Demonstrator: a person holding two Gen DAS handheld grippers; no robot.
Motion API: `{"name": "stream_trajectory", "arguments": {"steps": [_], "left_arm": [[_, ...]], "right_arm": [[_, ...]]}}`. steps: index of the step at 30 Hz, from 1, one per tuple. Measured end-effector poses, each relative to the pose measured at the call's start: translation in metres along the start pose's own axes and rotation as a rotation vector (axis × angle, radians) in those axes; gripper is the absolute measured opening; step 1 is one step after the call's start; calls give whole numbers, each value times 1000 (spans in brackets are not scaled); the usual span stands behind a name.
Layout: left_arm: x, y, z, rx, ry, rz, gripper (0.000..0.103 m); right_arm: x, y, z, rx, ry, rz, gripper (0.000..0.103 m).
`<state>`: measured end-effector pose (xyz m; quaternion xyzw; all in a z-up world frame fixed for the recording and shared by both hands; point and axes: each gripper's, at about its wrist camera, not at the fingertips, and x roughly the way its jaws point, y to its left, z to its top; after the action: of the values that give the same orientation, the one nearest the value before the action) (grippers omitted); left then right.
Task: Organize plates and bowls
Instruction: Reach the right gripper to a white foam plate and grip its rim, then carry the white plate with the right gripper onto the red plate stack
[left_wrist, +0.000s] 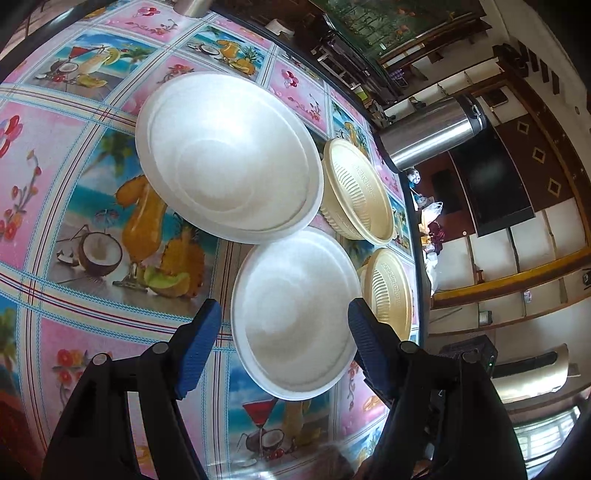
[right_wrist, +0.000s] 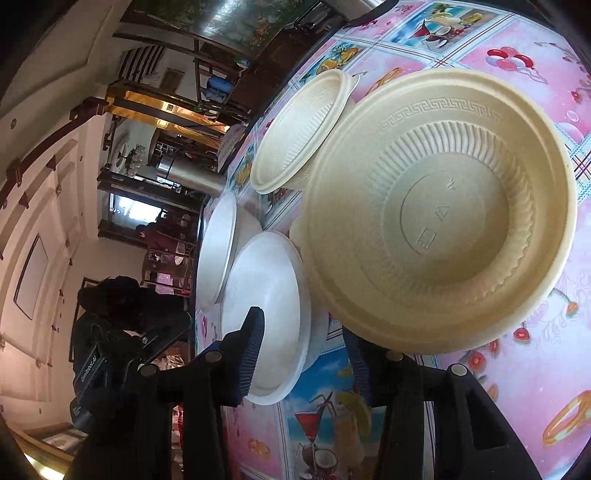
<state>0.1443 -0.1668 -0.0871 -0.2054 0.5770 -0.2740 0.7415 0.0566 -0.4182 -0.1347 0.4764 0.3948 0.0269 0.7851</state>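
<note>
Two white foam plates lie on the patterned tablecloth: a far plate (left_wrist: 229, 155) and a near plate (left_wrist: 295, 314). Two cream ribbed bowls stand beside them, a far bowl (left_wrist: 358, 192) and a near bowl (left_wrist: 391, 291). My left gripper (left_wrist: 284, 332) is open, its blue fingers on either side of the near plate, above it. In the right wrist view the near cream bowl (right_wrist: 443, 210) fills the frame, the other bowl (right_wrist: 299, 133) behind it, the white plates (right_wrist: 266, 306) to the left. My right gripper (right_wrist: 306, 354) is open just below the near bowl's rim.
A steel thermos (left_wrist: 432, 129) stands at the table's far edge next to the far bowl. The table edge (left_wrist: 417, 236) runs just beyond the bowls. The other handheld gripper (right_wrist: 122, 332) shows at the left of the right wrist view.
</note>
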Motion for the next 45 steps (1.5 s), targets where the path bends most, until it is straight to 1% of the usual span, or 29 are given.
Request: {"name": "stream_trajectory", "arguments": {"steps": [3, 4, 5, 6, 7, 8, 11, 12, 13, 17, 23, 28, 34, 39, 45], "left_arm": [[0, -2, -1, 13, -14, 4, 68], [1, -3, -1, 15, -14, 7, 64], [2, -3, -1, 17, -11, 11, 60], [3, -3, -1, 21, -8, 16, 56], [5, -3, 0, 27, -4, 26, 47], [5, -3, 0, 29, -4, 37, 37], [3, 1, -1, 22, -12, 44, 29], [3, 1, -1, 22, -13, 48, 28], [3, 2, -1, 22, -14, 53, 22], [3, 4, -1, 21, -18, 70, 13], [-1, 6, -3, 17, -25, 77, 7], [-6, 9, -6, 8, -34, 74, 5], [-20, 10, -13, 6, -56, 66, 5], [-49, 18, -23, -4, -106, 73, 5], [-109, 33, -41, -11, -212, 102, 5]], "right_arm": [[-2, -1, -2, -5, -17, -9, 32], [-2, -1, -2, -4, -17, -11, 27], [-1, -1, -2, -1, -17, -12, 24], [-1, -2, -1, -1, -17, -15, 24], [0, -4, -1, -5, -17, -20, 22], [0, -4, -1, -7, -19, -26, 17], [0, -5, 0, -11, -23, -30, 11], [1, -4, 1, -13, -26, -33, 10], [1, -4, 1, -16, -27, -33, 8], [-1, -4, 0, -23, -36, -43, 7], [-3, -4, 1, -24, -41, -30, 7], [-3, -2, 0, -32, -41, -20, 7], [-6, 4, -1, -47, -50, 14, 7], [-6, 18, -9, -85, -45, 49, 7], [-2, 50, -35, -147, -20, 115, 7]]}}
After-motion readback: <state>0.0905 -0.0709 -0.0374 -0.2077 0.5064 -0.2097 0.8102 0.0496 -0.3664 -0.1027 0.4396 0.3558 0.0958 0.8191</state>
